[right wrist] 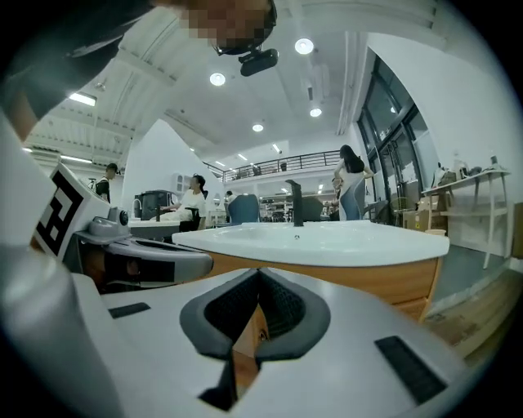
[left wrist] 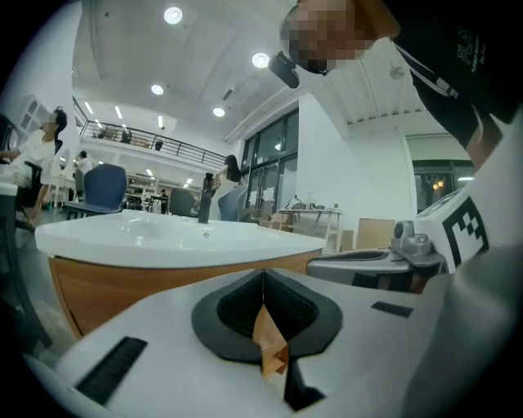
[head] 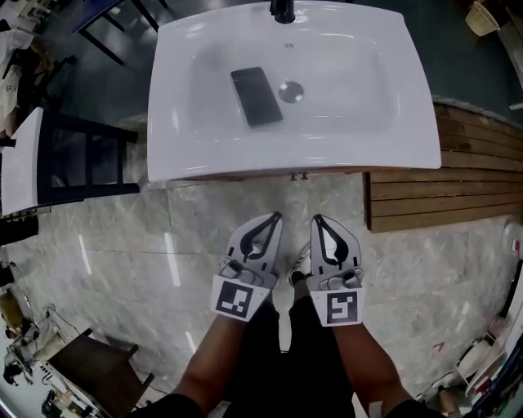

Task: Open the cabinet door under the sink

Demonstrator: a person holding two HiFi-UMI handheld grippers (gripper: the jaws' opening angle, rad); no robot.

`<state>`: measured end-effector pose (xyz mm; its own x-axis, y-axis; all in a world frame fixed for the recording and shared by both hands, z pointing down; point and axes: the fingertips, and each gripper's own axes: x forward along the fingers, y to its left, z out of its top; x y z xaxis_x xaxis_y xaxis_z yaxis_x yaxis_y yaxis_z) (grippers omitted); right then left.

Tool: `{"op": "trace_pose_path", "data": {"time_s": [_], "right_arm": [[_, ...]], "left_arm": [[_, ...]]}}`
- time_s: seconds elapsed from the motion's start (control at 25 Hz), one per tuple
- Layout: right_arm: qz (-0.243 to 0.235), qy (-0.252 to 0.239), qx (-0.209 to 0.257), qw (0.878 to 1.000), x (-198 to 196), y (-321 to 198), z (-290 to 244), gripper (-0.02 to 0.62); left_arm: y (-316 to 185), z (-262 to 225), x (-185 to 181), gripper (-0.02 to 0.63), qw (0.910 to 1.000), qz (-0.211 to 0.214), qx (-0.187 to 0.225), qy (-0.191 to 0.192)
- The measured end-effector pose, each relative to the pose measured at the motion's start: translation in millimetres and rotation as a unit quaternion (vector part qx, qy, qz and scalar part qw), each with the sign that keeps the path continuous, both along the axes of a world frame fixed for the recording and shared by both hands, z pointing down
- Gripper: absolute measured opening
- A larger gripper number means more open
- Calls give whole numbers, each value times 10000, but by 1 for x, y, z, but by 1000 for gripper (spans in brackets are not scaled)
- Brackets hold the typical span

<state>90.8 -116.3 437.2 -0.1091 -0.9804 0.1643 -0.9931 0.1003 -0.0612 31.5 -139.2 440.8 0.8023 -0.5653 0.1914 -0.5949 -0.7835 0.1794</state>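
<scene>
The white sink basin is seen from above. A thin strip of the wooden cabinet shows under its front edge, with two small door knobs side by side. My left gripper and right gripper hover side by side over the floor just in front of the cabinet, tips toward it, both shut and empty. In the left gripper view the shut gripper faces the cabinet's wood front. The right gripper faces the wood front; a small dark knob shows through the jaw gap.
A dark phone lies in the basin beside the drain, below a black faucet. Wooden decking runs along the right. A dark slatted frame stands at the left. Marble floor lies beneath me.
</scene>
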Motion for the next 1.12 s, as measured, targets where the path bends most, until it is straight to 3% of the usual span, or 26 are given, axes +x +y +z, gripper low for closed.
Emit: {"op": "trace_pose_path", "data": {"time_s": [0.32,0.72,0.76,0.84,1.12], "right_arm": [[54,147,-153,9998,1,-16,102,23],[246,262,-405,9985,5,-39,185,25],[263,265,-460,9982,6,-42,192,36],[324,302,-530,9976,8,-46,201,118],[393,478,-739,9953,16,-62,236,128]], "left_arm": [[-21,95,-1,23,9997,-90,-29,-227],[-35,169,1,23,9990,2,-33,-448],[-35,173,0,23,9990,-1,-42,-451],[-36,178,-2,23,9989,-16,-77,-457],[-40,204,-6,23,9984,-26,-191,-527]]}}
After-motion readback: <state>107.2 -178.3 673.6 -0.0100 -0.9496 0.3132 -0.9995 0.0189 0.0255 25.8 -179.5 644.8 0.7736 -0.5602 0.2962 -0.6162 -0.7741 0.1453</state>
